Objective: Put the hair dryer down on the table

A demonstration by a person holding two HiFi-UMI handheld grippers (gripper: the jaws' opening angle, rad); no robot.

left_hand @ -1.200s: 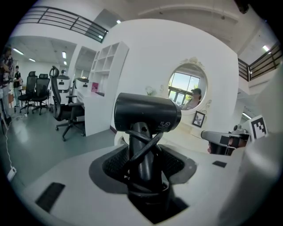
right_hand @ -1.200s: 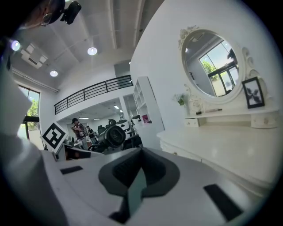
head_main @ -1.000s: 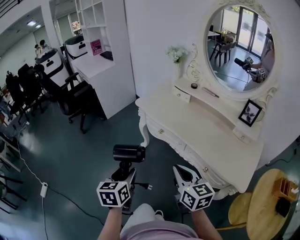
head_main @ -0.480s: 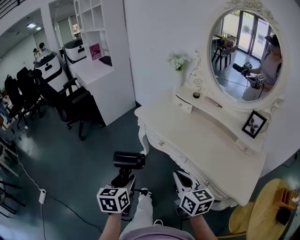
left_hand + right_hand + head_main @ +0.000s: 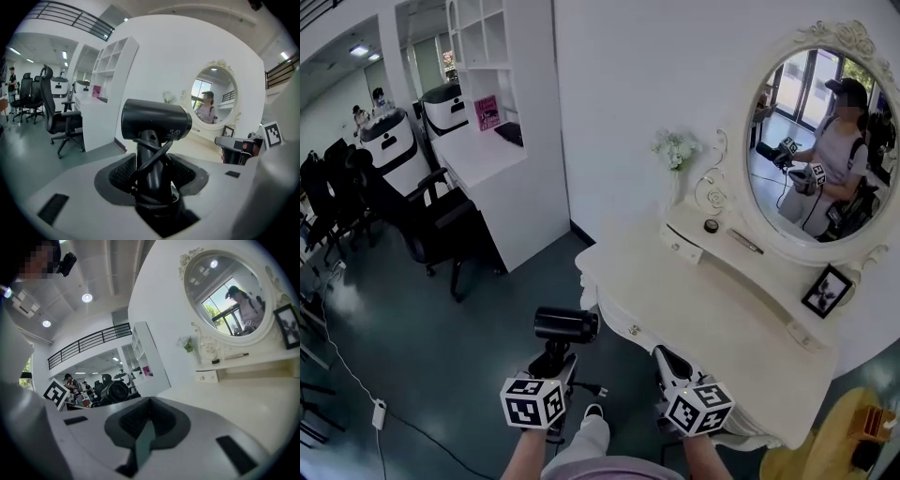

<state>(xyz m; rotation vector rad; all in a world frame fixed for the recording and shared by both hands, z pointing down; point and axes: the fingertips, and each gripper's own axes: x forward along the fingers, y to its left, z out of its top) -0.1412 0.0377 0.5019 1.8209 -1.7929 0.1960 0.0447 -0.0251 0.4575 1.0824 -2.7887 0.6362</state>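
Note:
A black hair dryer [image 5: 565, 324] stands upright in my left gripper [image 5: 555, 359], which is shut on its handle. In the left gripper view the cord is wound round the hair dryer's [image 5: 157, 121] handle between the left gripper's [image 5: 152, 180] pads. It hangs over the dark floor, just left of the white dressing table [image 5: 712, 319]. My right gripper [image 5: 668, 362] is shut and empty at the table's front edge. In the right gripper view the right gripper's [image 5: 149, 420] pads meet, and the hair dryer [image 5: 112, 391] shows at the left.
On the table's back shelf stand a flower vase [image 5: 675, 155], a small dark jar [image 5: 711, 226] and a photo frame [image 5: 827, 291], under an oval mirror [image 5: 820, 155]. Black office chairs [image 5: 431, 211] and a white desk unit [image 5: 502, 141] stand at the left. A round wooden table [image 5: 853, 441] is at bottom right.
The head view has swung: the dressing table sits lower and further right, and the person shows fuller in the mirror. Both grippers keep their places and the left keeps the hair dryer.

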